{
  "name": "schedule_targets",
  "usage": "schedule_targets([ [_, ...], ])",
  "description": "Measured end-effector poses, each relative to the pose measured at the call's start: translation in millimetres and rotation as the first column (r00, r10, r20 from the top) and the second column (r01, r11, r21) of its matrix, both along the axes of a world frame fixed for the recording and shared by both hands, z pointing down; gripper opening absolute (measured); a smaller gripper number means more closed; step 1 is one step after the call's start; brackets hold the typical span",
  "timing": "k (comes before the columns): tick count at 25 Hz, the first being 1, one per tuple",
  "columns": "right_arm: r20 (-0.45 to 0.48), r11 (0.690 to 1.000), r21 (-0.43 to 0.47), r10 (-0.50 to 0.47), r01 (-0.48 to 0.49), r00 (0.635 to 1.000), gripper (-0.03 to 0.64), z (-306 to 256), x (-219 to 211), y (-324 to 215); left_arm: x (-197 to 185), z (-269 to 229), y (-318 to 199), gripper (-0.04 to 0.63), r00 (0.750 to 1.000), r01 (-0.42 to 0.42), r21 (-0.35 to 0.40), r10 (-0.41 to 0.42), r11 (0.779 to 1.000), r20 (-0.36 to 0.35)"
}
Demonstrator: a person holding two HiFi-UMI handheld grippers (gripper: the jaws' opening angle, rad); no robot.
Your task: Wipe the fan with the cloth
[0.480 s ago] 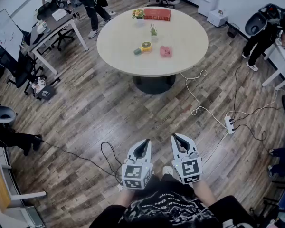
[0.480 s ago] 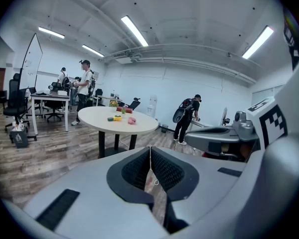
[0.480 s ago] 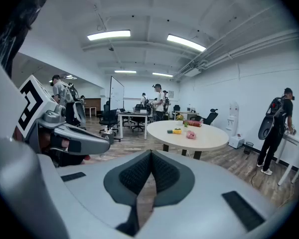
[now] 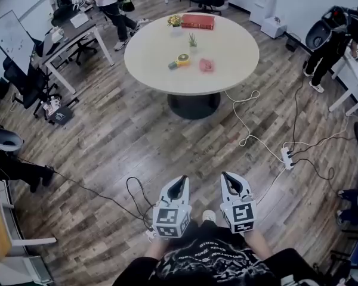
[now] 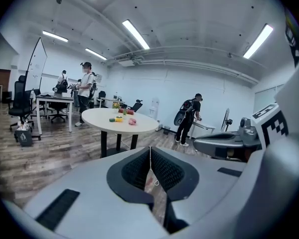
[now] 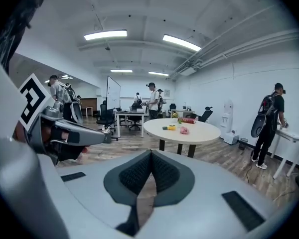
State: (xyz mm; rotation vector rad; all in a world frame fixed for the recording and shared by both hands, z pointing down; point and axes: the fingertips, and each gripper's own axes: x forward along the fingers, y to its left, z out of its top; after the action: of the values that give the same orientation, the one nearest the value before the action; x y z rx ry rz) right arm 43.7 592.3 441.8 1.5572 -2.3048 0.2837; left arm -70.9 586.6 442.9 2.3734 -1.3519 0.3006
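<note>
A small yellow and green fan [image 4: 180, 60] lies on the round white table [image 4: 227, 70] far ahead, with a pink cloth [image 4: 206, 65] just to its right. Both grippers hang close to my body, well short of the table. My left gripper [image 4: 178, 182] is shut with nothing in it, and my right gripper [image 4: 231, 179] beside it is shut and empty too. From the left gripper view its closed tips [image 5: 150, 151] point toward the table, with the fan [image 5: 118, 118] and cloth [image 5: 132, 122] tiny. The right gripper view shows its closed tips [image 6: 150, 156], the fan [image 6: 171, 127] and the cloth [image 6: 184, 130].
The table also holds a red box [image 4: 197, 21], a small plant [image 4: 193, 39] and flowers [image 4: 175, 19]. A power strip [image 4: 286, 155] with white cables lies on the wood floor at right, a black cable [image 4: 134, 192] near my feet. Desks, chairs and people stand around the room's edges.
My right gripper has drifted slightly to the right. The left gripper and the things on the table have stayed put.
</note>
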Motion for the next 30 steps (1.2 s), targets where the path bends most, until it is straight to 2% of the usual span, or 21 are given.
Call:
schedule_targets([
  [4,0.038,1.000,0.024,0.001,-0.002,0.999,0.008,-4,6,0,4,-2,3,0.029,1.000,-0.002,-0.004,0.002,1.000,-0.031],
  [6,0.065,1.000,0.026,-0.006,0.004,0.998,0.020,-6,7,-1,9,-5,4,0.078,0.998,-0.017,-0.001,0.016,1.000,-0.057],
  [8,0.091,0.999,0.021,-0.033,0.031,0.995,0.153,-7,5,0,13,-7,5,0.174,0.996,-0.042,-0.003,0.041,0.999,-0.082],
  [9,0.101,0.999,0.021,-0.046,0.044,0.994,0.201,-7,4,0,14,-8,6,0.191,0.994,-0.055,-0.003,0.055,0.998,-0.092],
  [13,0.143,0.997,0.014,-0.072,0.070,0.987,0.304,-9,-2,0,15,-14,6,0.278,0.990,-0.096,0.026,0.098,0.995,-0.103],
  [16,0.146,0.998,0.018,-0.063,0.061,0.987,0.314,-10,-6,-4,10,-18,4,0.288,0.989,-0.118,0.043,0.121,0.992,-0.084],
  [21,0.135,0.999,0.041,-0.026,0.020,0.991,0.308,-15,-13,-12,6,-15,4,0.291,0.977,-0.206,0.006,0.206,0.978,-0.048],
  [24,0.133,0.998,0.057,-0.017,0.010,0.991,0.308,-15,-22,-18,0,-16,0,0.291,0.971,-0.233,0.019,0.234,0.972,-0.049],
  [26,0.137,0.998,0.062,-0.017,0.008,0.990,0.308,-15,-29,-22,-7,-18,-6,0.291,0.971,-0.230,0.032,0.231,0.973,-0.057],
  [30,0.105,0.998,0.054,-0.036,0.030,0.994,0.308,-11,-37,-32,-19,-21,-22,0.295,0.971,-0.203,0.036,0.205,0.979,-0.121],
])
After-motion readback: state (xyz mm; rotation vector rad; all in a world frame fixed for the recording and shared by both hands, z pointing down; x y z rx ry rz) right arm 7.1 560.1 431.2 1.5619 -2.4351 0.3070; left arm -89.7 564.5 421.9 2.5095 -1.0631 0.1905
